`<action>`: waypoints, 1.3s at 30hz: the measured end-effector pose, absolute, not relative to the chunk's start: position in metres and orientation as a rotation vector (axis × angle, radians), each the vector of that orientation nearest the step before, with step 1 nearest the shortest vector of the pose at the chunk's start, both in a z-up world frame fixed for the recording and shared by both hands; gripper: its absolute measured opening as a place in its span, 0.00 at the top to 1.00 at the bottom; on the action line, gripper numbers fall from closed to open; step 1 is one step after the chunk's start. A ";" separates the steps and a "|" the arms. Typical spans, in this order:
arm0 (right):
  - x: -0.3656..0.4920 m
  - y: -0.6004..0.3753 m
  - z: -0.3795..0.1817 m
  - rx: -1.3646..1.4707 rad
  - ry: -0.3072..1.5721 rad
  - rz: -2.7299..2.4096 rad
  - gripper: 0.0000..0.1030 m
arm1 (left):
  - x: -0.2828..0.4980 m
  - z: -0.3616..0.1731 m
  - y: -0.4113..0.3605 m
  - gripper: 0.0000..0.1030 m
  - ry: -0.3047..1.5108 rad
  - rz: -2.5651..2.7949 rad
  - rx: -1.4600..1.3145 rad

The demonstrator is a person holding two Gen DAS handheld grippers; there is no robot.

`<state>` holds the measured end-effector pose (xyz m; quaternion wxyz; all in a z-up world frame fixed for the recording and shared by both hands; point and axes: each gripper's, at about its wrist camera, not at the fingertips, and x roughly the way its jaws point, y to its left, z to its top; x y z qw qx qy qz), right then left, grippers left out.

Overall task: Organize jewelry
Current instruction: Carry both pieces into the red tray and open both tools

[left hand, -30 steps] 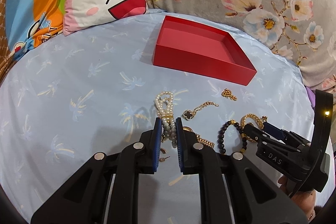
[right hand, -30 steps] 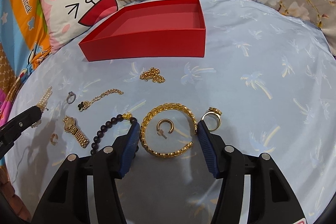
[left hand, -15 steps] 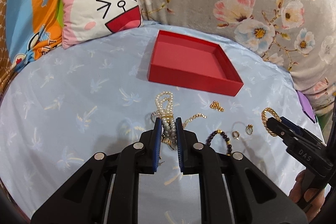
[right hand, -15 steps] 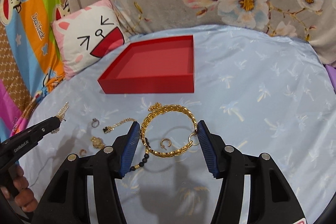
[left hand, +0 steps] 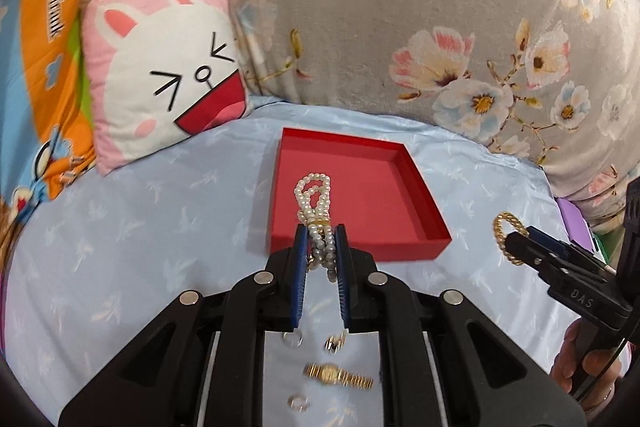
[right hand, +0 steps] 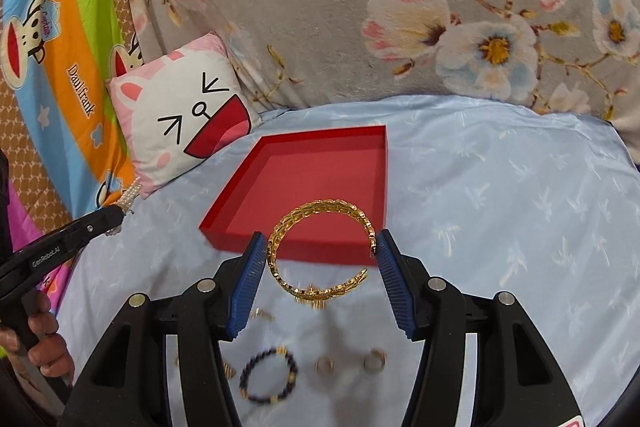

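Observation:
My left gripper (left hand: 321,233) is shut on a white pearl bracelet (left hand: 314,201) and holds it in the air in front of the red tray (left hand: 400,215). My right gripper (right hand: 320,247) is shut on a gold chain bracelet (right hand: 320,215), held above the bed before the red tray (right hand: 312,167). The right gripper with the gold bracelet (left hand: 508,237) also shows in the left wrist view, and the left gripper with the pearls (right hand: 128,197) in the right wrist view. The tray looks empty.
On the light blue bedsheet (left hand: 140,227) below lie a gold watch (left hand: 340,375), a dark bead bracelet (right hand: 268,375), rings (right hand: 374,361) and small gold pieces. A rabbit cushion (left hand: 160,79) and a floral blanket (right hand: 440,7) stand behind the tray.
Both grippers have lifted with their bracelets and moved forward toward the red tray. The remaining jewelry now lies below and behind the fingers.

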<state>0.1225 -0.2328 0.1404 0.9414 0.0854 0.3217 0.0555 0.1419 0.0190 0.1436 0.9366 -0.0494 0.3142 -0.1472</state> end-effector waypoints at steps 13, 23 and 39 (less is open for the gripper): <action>0.303 -0.219 0.113 0.147 0.770 0.146 0.46 | 0.314 0.118 -0.037 0.87 0.736 -0.351 -0.085; 0.380 -0.210 0.065 0.127 0.899 0.133 0.46 | 0.382 0.068 -0.049 0.87 0.844 -0.307 -0.062; 0.384 -0.210 0.059 0.098 0.918 0.084 0.35 | 0.400 0.056 -0.039 0.61 0.894 -0.247 -0.105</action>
